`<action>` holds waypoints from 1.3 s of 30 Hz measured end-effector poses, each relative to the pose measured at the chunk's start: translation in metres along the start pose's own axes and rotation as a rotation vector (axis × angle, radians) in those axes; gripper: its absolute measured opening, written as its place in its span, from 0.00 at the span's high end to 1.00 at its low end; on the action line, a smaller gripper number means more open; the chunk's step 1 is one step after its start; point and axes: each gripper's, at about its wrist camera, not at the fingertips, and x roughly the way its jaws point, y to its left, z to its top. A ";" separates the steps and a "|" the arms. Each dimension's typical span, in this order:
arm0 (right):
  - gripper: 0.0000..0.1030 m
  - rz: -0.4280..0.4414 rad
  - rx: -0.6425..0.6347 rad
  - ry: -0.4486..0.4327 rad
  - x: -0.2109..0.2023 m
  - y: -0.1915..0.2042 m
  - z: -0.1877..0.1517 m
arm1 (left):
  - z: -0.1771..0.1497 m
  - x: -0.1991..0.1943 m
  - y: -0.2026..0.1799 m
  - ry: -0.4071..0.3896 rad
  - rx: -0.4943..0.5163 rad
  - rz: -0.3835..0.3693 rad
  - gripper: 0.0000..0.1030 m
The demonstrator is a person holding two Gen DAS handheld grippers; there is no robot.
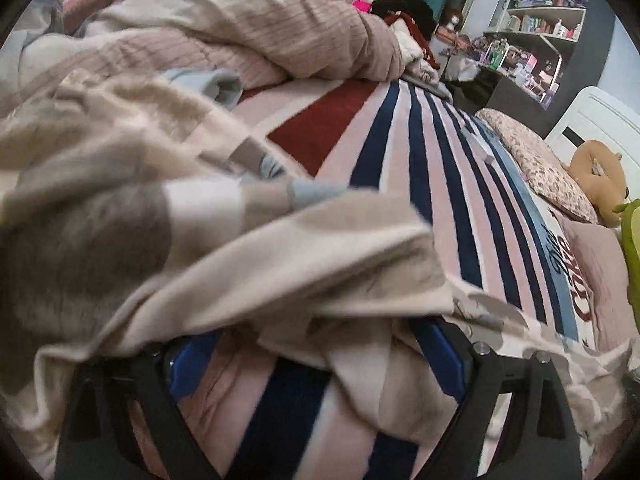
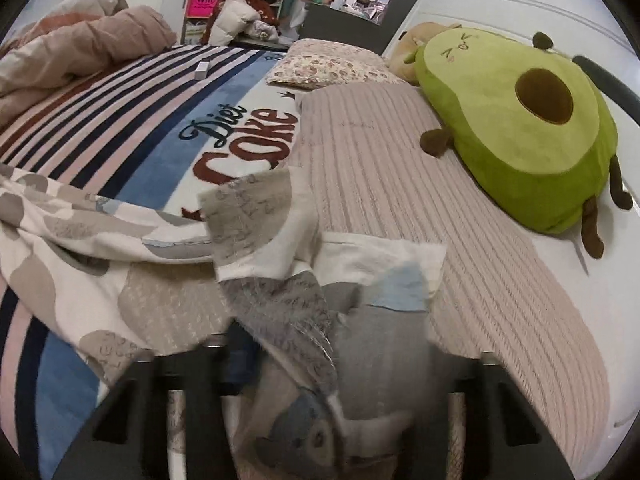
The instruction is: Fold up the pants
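The pants [image 1: 168, 216] are cream with grey, beige and pale blue patches, lying bunched on a striped blanket [image 1: 440, 168]. In the left wrist view the cloth drapes over my left gripper [image 1: 316, 352]; its blue-padded fingers [image 1: 188, 368] stand wide apart with a fold hanging between them. In the right wrist view the pants [image 2: 120, 248] spread to the left, and a bunched end [image 2: 304, 320] rises between the black fingers of my right gripper [image 2: 320, 364], hiding the tips.
A rumpled pink and beige duvet [image 1: 240, 28] lies at the blanket's far side. A ribbed pink pillow [image 2: 420, 184], a floral pillow [image 2: 332, 64] and a green avocado plush [image 2: 520, 120] lie by the white headboard [image 2: 520, 4]. Cluttered shelves [image 1: 540, 28] stand beyond the bed.
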 end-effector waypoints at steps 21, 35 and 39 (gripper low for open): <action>0.97 -0.035 0.127 -0.132 -0.124 -0.057 -0.032 | -0.018 -0.132 -0.027 -0.033 0.242 -0.216 0.91; 0.63 -0.019 0.227 0.088 -0.144 -0.097 -0.119 | -0.085 -0.146 -0.033 0.175 0.473 -0.117 0.30; 0.46 -0.086 0.197 0.023 -0.167 -0.088 -0.114 | -0.072 -0.182 -0.012 0.087 0.424 -0.091 0.21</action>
